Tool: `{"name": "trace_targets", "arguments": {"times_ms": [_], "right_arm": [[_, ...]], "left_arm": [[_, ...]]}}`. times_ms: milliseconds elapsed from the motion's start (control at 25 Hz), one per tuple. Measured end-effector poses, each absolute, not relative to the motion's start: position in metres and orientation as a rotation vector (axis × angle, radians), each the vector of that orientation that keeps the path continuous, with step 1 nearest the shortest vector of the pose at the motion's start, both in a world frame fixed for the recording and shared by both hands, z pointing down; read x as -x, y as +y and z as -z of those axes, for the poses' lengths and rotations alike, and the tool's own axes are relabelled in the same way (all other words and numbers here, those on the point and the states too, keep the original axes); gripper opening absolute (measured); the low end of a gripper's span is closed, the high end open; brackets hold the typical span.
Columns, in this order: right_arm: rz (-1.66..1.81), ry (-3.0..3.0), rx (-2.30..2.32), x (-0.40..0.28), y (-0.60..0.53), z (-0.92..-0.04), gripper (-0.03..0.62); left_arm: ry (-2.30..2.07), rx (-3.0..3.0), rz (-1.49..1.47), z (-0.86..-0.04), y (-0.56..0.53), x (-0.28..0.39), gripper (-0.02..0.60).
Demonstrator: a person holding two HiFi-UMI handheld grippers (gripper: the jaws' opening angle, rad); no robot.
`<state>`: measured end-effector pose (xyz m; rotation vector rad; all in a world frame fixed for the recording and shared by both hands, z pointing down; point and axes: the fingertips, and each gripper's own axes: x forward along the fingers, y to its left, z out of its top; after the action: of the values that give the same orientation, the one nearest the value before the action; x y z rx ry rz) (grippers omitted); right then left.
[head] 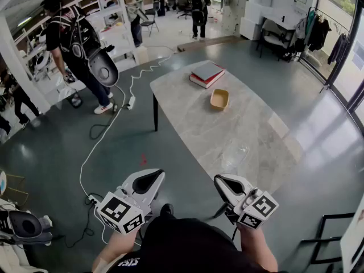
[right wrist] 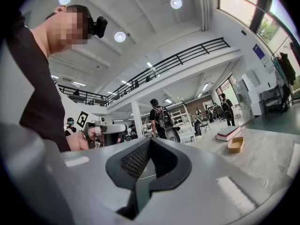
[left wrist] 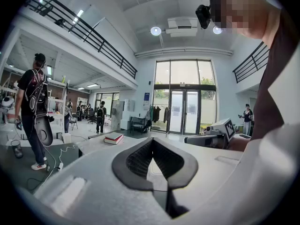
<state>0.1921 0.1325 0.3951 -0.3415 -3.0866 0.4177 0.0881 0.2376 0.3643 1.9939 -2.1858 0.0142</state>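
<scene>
Hovering off the near end of the surface, the left hand-held gripper and right hand-held gripper sit close to the person's body, over floor rather than over the surface. Left hand-held gripper: jaws together at the tips, nothing between them, confirmed in its own view. Right hand-held gripper: the same, tips meeting and empty. Nearest thing is a clear dish, faint, lying on the surface near its near edge, just beyond the right hand-held gripper and not touched. Mid-surface, well apart from the dish, lies a tan tray; beyond it, toward the far end of the surface, is a stack of books. Between tray and dish the top is bare stone. Left of the surface, a white cable snakes across the floor, and a person with a backpack stands past it. Right of the surface's near end stands a black frame, with open floor between it and the surface.
</scene>
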Motion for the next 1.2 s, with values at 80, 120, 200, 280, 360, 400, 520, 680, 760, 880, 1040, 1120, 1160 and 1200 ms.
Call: {"name": "trace_targets", "arguments": {"times_ms": [80, 120, 200, 280, 360, 400, 520, 680, 760, 880, 1040, 1120, 1160, 1200], "right_arm": [[-0.421, -3.08, 0.339, -0.196, 0.13, -0.399, -0.002], [-0.425, -3.076, 0.338, -0.197, 0.129, -0.401, -0.002], [-0.443, -3.061, 0.35, -0.196, 0.132, -0.404, -0.002], [-0.47, -3.039, 0.397, -0.19, 0.139, -0.405, 0.0], [-0.47, -3.023, 0.458, -0.18, 0.15, -0.406, 0.0], [-0.457, -3.016, 0.48, -0.174, 0.155, -0.407, 0.0], [-0.43, -2.991, 0.499, -0.151, 0.169, -0.415, 0.002], [-0.445, -2.959, 0.508, -0.115, 0.183, -0.415, 0.002], [-0.433, -2.954, 0.498, -0.096, 0.186, -0.412, 0.002], [-0.429, -2.965, 0.439, -0.066, 0.183, -0.408, 0.002], [-0.427, -2.979, 0.32, -0.033, 0.18, -0.409, 0.002], [-0.425, -2.988, 0.228, -0.027, 0.172, -0.407, 0.002], [-0.433, -2.994, 0.183, -0.026, 0.167, -0.407, 0.002], [-0.447, -2.997, 0.142, -0.026, 0.162, -0.407, 0.002]], "left_arm": [[-2.188, -1.977, -0.006, -0.363, 0.236, -0.091, 0.005], [-2.189, -1.971, -0.002, -0.363, 0.237, -0.092, 0.005], [-2.191, -1.966, 0.009, -0.365, 0.241, -0.089, 0.005], [-2.192, -1.962, 0.023, -0.368, 0.246, -0.082, 0.005], [-2.188, -1.952, 0.036, -0.371, 0.249, -0.073, 0.005], [-2.183, -1.949, 0.044, -0.374, 0.251, -0.067, 0.005], [-2.169, -1.944, 0.069, -0.383, 0.255, -0.047, 0.005], [-2.15, -1.954, 0.096, -0.385, 0.262, -0.014, 0.005], [-2.14, -1.965, 0.094, -0.382, 0.263, 0.005, 0.005], [-2.117, -1.997, 0.09, -0.382, 0.264, 0.035, 0.005], [-2.064, -2.052, 0.073, -0.381, 0.272, 0.066, 0.005], [-2.028, -2.076, 0.065, -0.38, 0.276, 0.075, 0.005], [-2.012, -2.084, 0.056, -0.381, 0.277, 0.079, 0.005], [-1.998, -2.089, 0.049, -0.384, 0.277, 0.084, 0.005]]}}
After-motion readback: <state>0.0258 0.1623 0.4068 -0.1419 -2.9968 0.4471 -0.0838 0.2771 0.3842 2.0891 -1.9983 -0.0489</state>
